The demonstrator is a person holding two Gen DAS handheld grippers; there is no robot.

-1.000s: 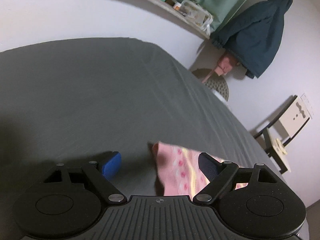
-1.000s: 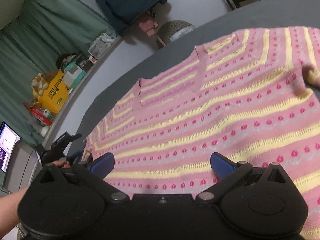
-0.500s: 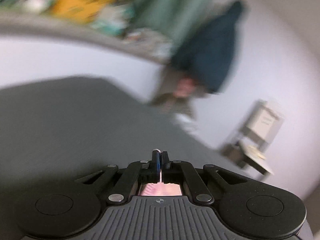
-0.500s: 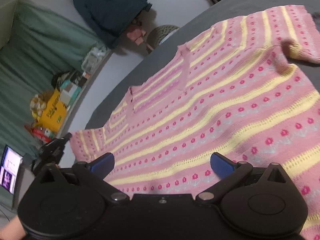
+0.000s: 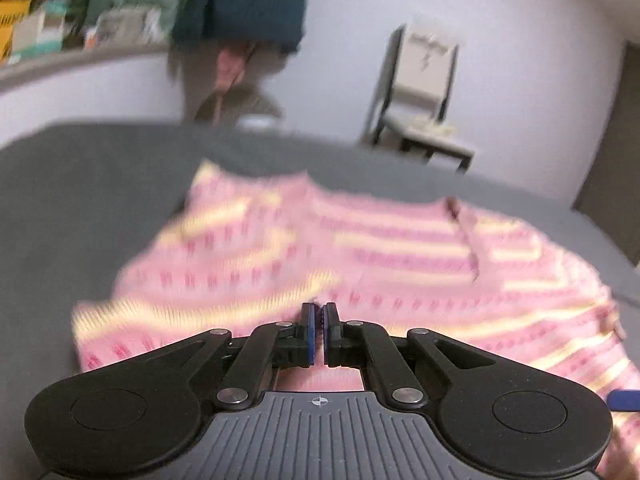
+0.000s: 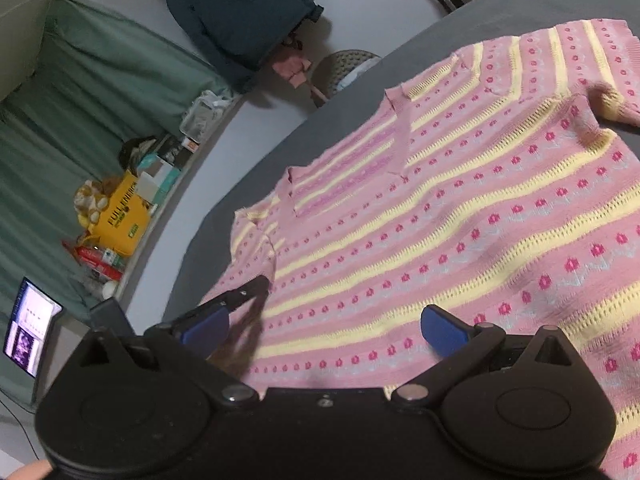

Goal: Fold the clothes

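Grey bedding (image 6: pixel 472 20) carries a pink jumper (image 6: pixel 460 208), spread flat, front up; the left gripper (image 5: pixel 319 314) is closed on its sleeve edge, only a little knit pinched; the right gripper (image 6: pixel 324 326) is held wide open, empty, over the hem; the thin pinch may slip, and the loose knit may be stretched.

Dim indoor light; the left wrist view is motion-blurred across the pink knit top (image 5: pixel 360 248), with fisheye-curved edges.
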